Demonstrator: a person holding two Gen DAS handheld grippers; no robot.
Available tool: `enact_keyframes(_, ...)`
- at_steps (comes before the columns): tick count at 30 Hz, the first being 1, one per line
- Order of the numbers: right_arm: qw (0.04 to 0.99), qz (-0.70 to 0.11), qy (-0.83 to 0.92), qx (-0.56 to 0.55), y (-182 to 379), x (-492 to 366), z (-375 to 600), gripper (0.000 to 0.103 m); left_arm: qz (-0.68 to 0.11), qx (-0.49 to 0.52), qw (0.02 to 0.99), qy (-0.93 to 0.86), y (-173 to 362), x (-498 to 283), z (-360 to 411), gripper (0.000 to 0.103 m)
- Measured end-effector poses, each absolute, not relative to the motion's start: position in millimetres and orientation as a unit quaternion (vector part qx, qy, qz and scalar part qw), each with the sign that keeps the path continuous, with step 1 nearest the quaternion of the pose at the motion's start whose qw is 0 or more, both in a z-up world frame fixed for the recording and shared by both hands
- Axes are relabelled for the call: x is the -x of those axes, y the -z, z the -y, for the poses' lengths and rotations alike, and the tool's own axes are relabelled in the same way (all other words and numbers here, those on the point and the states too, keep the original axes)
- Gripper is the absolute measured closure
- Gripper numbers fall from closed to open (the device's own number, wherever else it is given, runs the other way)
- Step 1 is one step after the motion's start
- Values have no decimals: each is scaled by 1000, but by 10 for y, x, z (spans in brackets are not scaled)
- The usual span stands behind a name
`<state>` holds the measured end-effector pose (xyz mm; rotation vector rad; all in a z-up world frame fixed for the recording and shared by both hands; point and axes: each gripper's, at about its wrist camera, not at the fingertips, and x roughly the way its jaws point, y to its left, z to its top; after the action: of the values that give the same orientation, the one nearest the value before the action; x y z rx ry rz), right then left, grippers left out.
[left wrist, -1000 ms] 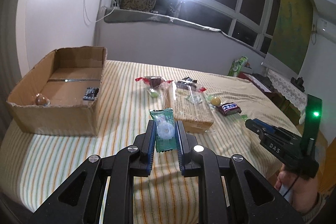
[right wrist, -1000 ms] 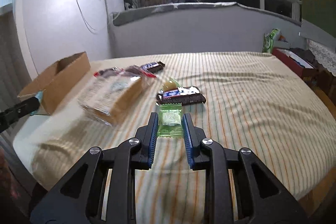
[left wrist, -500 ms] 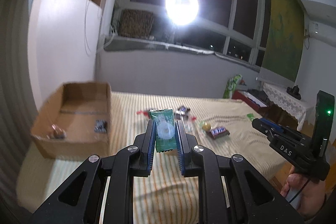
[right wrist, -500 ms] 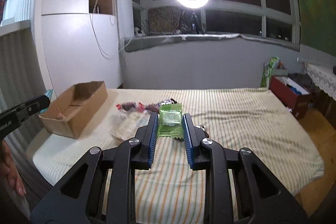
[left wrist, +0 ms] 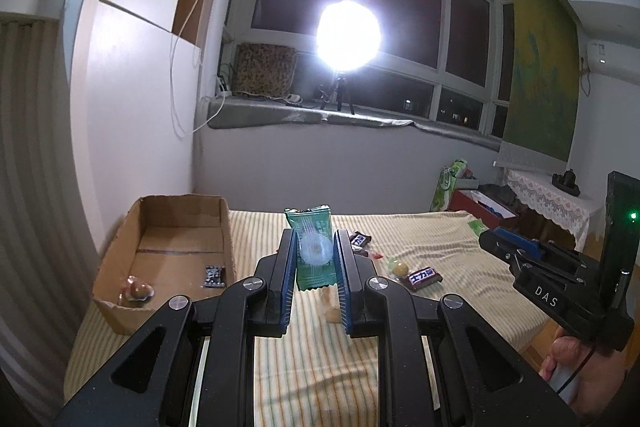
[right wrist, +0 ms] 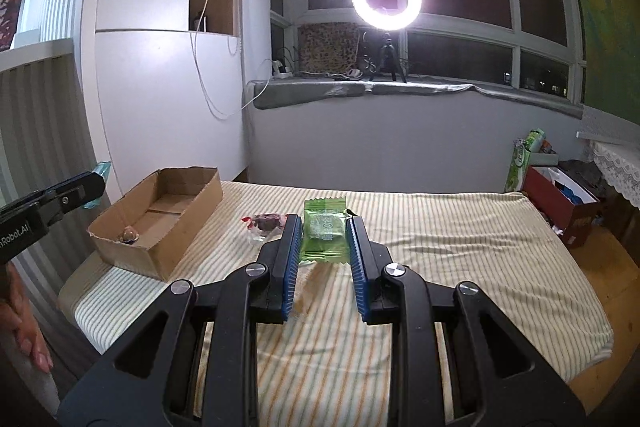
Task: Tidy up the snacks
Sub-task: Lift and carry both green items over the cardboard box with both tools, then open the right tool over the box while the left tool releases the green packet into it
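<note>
Transport step, both loaded: left gripper (left wrist: 316, 259) clamps a teal-green foil snack sachet (left wrist: 311, 251), right gripper (right wrist: 323, 241) clamps a light-green wrapped snack packet (right wrist: 324, 231), both held above the striped bedcover (right wrist: 460, 247). Next move, likely: carry them over the open brown cardboard box (left wrist: 176, 247), then release.

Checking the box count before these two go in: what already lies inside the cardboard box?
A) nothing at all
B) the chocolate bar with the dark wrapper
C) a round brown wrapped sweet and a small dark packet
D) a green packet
C: in the left wrist view the cardboard box holds a round brown wrapped sweet and a small dark packet; the chocolate bar lies out on the striped cloth.
</note>
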<state>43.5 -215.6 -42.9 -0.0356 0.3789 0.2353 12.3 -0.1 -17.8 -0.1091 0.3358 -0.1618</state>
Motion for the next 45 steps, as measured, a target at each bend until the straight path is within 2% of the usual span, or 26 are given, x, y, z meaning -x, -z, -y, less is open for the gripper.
enact_keyframes(25,929,-213,-289,87,657,-1070,217,79,-182,101,977,-41,416,-260,-1191,87)
enact_keyframes(37,909,-248,-324,90,1038,-1407,-141,79,-204,96,973,-52,547,-601,-1241,87)
enact_keyframes(42,888,-292,-339,106,1319,-1545,-296,78,-235,96,966,-51,722,-788,-1247,86)
enact_keyframes(43,888,-293,-337,106,1356,-1537,-305,75,-251,93,962,-51,775,-836,-1235,84)
enact_keyframes(44,887,-296,-340,106,1384,-1526,-316,66,-262,93,959,-50,804,-861,-1230,81)
enact_keyframes(45,885,-298,-341,108,1405,-1514,-326,63,-268,95,957,-54,836,-852,-1234,75)
